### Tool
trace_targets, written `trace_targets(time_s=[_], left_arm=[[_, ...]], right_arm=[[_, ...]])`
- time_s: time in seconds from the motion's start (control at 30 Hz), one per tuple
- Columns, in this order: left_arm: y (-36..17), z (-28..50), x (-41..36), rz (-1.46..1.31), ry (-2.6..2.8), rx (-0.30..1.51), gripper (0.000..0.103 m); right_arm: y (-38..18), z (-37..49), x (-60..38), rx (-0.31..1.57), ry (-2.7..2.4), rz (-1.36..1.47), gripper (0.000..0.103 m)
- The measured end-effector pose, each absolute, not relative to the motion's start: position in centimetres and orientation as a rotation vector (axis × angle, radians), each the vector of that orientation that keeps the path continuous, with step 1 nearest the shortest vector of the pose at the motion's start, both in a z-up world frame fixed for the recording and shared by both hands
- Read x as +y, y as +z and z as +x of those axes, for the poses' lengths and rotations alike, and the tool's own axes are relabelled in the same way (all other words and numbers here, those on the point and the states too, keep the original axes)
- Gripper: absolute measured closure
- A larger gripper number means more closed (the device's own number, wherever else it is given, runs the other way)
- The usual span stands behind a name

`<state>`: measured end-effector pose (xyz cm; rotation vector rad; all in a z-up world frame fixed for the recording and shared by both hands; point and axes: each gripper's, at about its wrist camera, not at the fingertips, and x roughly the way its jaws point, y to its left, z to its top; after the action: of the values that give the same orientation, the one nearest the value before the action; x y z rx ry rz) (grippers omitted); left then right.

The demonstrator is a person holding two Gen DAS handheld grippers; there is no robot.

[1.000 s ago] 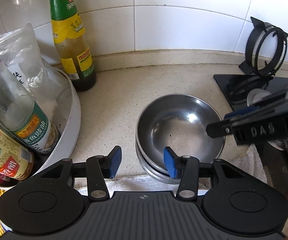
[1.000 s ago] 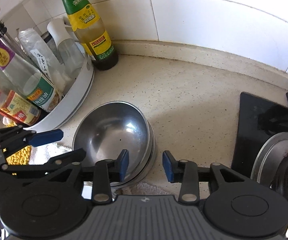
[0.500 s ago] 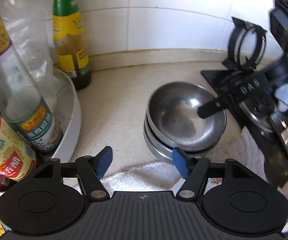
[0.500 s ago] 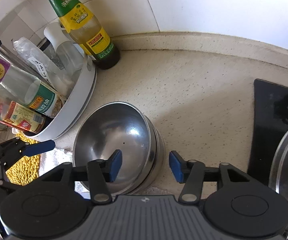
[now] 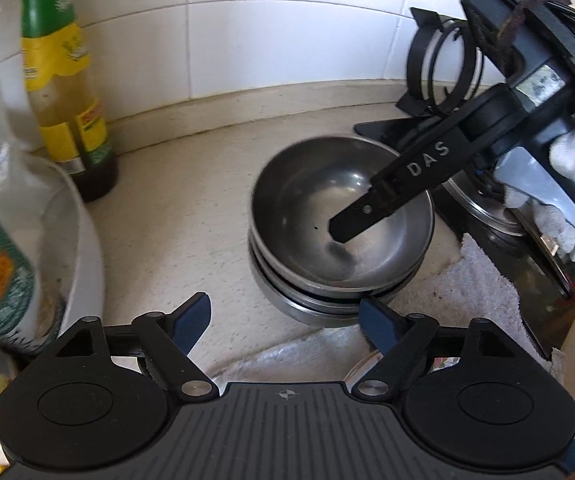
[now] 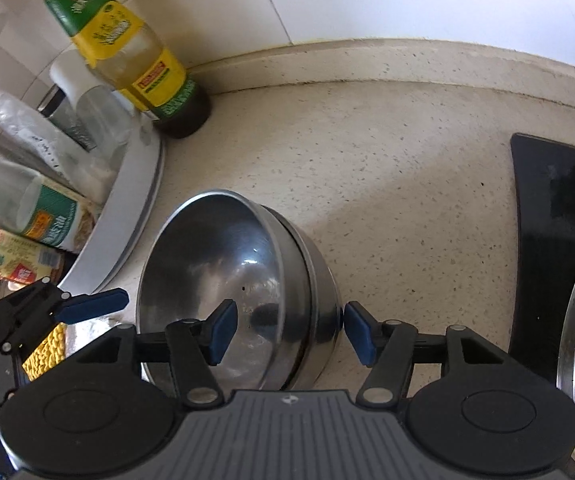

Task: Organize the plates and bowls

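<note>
While nested mouth-up: bowls (image 5: 341,216)
Long axis: none, round
Look: dull steel, perhaps three stacked
Place: near bottle (image 6: 127,52)
Left gripper (image 5: 285,320): jaws opening, empty
Right gripper (image 6: 287,330): opening astride bowl wall, unclamped

Right gripper (image 6: 285,330) opening, straddling the stacked steel bowls' (image 6: 227,276) near wall. One pad inside, one outside. Left gripper's blue finger (image 6: 91,305) pokes in beside them.

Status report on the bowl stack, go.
Left gripper opening, empty, short of bowls. Right gripper opening, straddling the rim of the steel bowl stack. Nothing blocking.
</note>
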<state>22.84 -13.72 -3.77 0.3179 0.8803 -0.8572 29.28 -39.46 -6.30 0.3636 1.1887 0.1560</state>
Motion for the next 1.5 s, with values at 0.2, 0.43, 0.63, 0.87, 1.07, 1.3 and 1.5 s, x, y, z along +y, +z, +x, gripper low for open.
trace_targets(time_s=[0.2,0.43,0.63,0.87,1.07,1.3,1.5], left_arm=[[-4.8,23.2,-15.7,0.326,-0.949,0.879,0.014],[-5.6,23.3,-17.9,0.401,-1.018,0.797,0.007],[-6.2,24.0,-19.1,0.428,-1.045,0.764,0.0],[-6.7,24.6,-18.4,0.41,-1.085,0.735,0.0],[-7.2,25.4,-16.8,0.374,-1.137,0.697,0.0],[-8.2,26.1,-16.5,0.328,-1.187,0.681,0.0],[-9.1,26.2,-16.7,0.365,-1.194,0.741,0.0]], right_arm=[[-7.0,30.1,-39.7,1.194,0.127,0.389,0.03],[-7.4,31.1,-41.2,1.183,0.131,0.454,0.027],[-8.0,31.9,-40.9,1.189,0.157,0.459,0.018],[-8.6,32.5,-41.4,1.188,0.191,0.483,0.017],[-9.0,32.6,-41.2,1.179,0.229,0.5,0.017],[-9.4,33.0,-41.5,1.187,0.255,0.534,0.017],[-9.7,33.0,-41.4,1.21,0.286,0.543,0.015]])
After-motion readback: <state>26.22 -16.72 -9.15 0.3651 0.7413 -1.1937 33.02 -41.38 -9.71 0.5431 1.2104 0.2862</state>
